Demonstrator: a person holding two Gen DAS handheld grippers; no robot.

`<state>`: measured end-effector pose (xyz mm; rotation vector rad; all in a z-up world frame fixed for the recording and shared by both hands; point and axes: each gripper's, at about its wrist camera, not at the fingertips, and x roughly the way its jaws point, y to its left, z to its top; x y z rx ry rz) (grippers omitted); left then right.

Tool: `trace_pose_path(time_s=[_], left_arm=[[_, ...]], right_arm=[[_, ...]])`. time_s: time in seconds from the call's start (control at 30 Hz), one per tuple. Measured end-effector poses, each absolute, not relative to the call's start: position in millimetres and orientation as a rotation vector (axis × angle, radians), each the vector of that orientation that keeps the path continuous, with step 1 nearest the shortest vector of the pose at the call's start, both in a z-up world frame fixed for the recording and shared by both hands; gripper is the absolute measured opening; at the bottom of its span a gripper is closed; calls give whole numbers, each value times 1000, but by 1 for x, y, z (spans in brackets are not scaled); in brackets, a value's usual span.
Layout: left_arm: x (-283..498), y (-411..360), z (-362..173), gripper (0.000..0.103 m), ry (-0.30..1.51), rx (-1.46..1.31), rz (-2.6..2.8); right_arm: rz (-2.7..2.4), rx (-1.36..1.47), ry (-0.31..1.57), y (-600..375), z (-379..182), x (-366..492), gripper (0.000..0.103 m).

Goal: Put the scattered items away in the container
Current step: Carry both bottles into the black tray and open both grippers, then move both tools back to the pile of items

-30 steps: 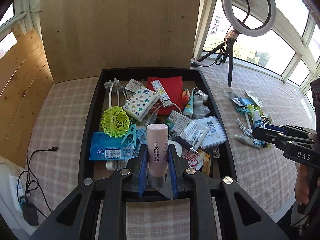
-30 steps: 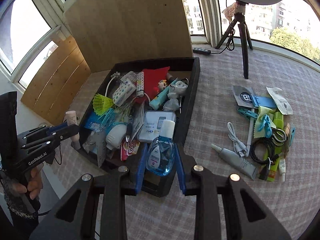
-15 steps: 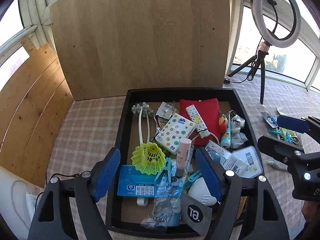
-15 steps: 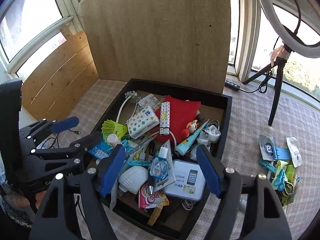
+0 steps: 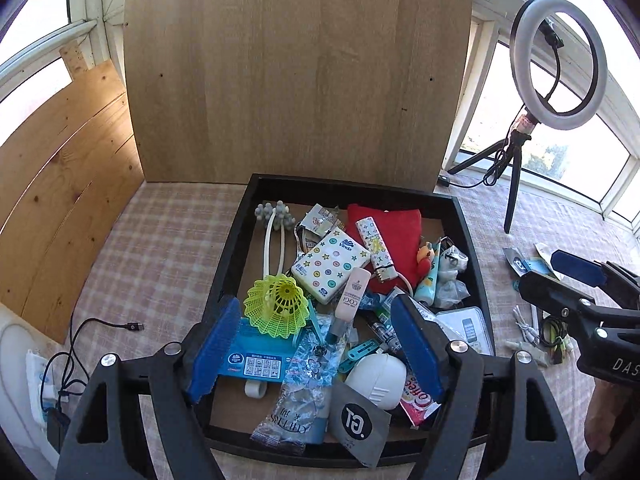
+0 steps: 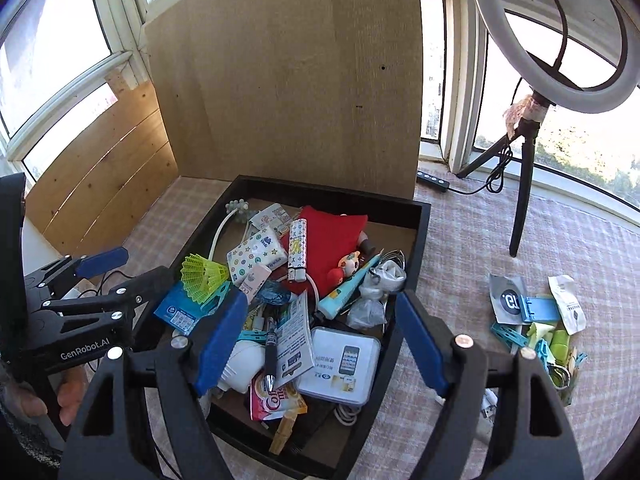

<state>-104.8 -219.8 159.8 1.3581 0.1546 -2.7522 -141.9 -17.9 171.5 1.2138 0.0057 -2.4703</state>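
A black tray [image 5: 229, 268] [image 6: 423, 240] holds several small items. Among them, a pink tube [image 5: 352, 292] [image 6: 254, 278] lies loose beside a yellow-green shuttlecock [image 5: 278, 304] [image 6: 202, 276]. A small blue bottle [image 6: 274, 293] lies near the tube. My left gripper [image 5: 316, 344] [image 6: 124, 270] hovers open above the tray's near left part, holding nothing. My right gripper [image 6: 320, 336] [image 5: 554, 280] is open and empty above the tray's near right corner. Scattered items [image 6: 536, 320] [image 5: 536, 322] remain on the checked cloth right of the tray.
A ring light on a tripod [image 5: 560, 60] [image 6: 560, 40] stands at the back right. An upright wooden board [image 5: 296, 72] stands behind the tray. A black cable [image 5: 100, 326] lies left of the tray, and a power strip [image 6: 432, 176] lies by the window.
Both grippers opened and lifted back. The pink tube left my left gripper and the blue bottle left my right gripper; both now lie in the tray.
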Motion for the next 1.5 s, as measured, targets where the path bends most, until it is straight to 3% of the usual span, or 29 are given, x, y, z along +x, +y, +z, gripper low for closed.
trace_pose_path(time_s=[0.17,0.5,1.0,1.27,1.5], left_arm=[[-79,-209,171,74,209,1329,-2756],[-49,-159,196,74,123,1317,-2839],[-75,-38,176,74,10,1502,-2962],[-91,34,133,73,-285,1729,-2991],[-98,77,100,73,-676,1833,-2954]], right_arm=[[-2482,1184,-10,-4,181,-125,76],[-2522,1168,-30,52,195,-90,76],[-2660,1327,-198,224,175,-80,76],[-2641,1485,-322,311,140,-80,72],[-2545,1603,-310,326,100,-79,55]])
